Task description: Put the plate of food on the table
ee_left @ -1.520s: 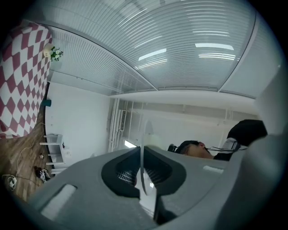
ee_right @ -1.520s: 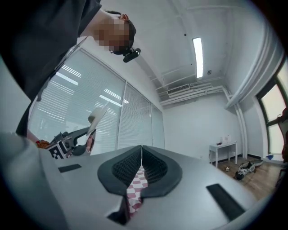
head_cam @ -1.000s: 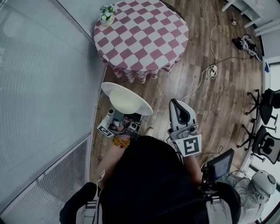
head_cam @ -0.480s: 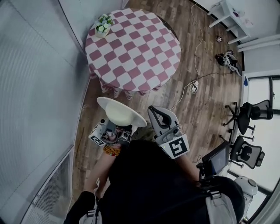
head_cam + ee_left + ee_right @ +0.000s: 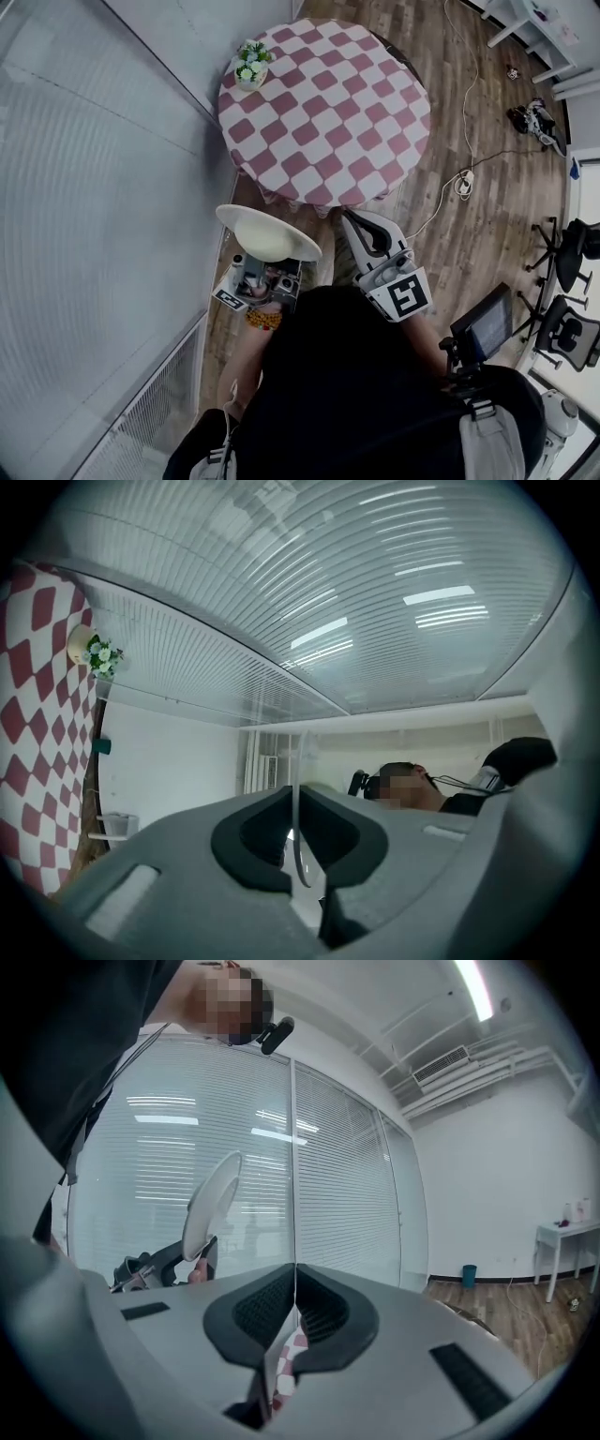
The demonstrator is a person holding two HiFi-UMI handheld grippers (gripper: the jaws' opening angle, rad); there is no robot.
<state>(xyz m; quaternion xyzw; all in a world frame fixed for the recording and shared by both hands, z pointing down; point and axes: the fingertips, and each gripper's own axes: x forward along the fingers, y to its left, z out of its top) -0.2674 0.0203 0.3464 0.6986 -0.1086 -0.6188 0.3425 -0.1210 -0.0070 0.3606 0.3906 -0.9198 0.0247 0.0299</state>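
Note:
A white plate (image 5: 267, 234) with a pale middle hangs level over the wood floor, just short of the round table (image 5: 323, 103) with its red-and-white checked cloth. My left gripper (image 5: 266, 266) is shut on the plate's near rim. In the left gripper view that rim shows as a thin white edge (image 5: 299, 841) pinched between the jaws of the left gripper (image 5: 298, 808). My right gripper (image 5: 362, 225) hangs beside the plate, shut and empty. The right gripper view looks past the closed right gripper (image 5: 294, 1297) at the plate (image 5: 211, 1204).
A small pot of flowers (image 5: 251, 67) stands at the table's far left edge. A glass wall with blinds (image 5: 103, 187) runs along the left. A cable and power strip (image 5: 464, 183) lie on the floor to the right, with office chairs (image 5: 572, 253) beyond.
The table now lies closer in front of the plate and more to the right in view. Both grippers keep the same hold and pose.

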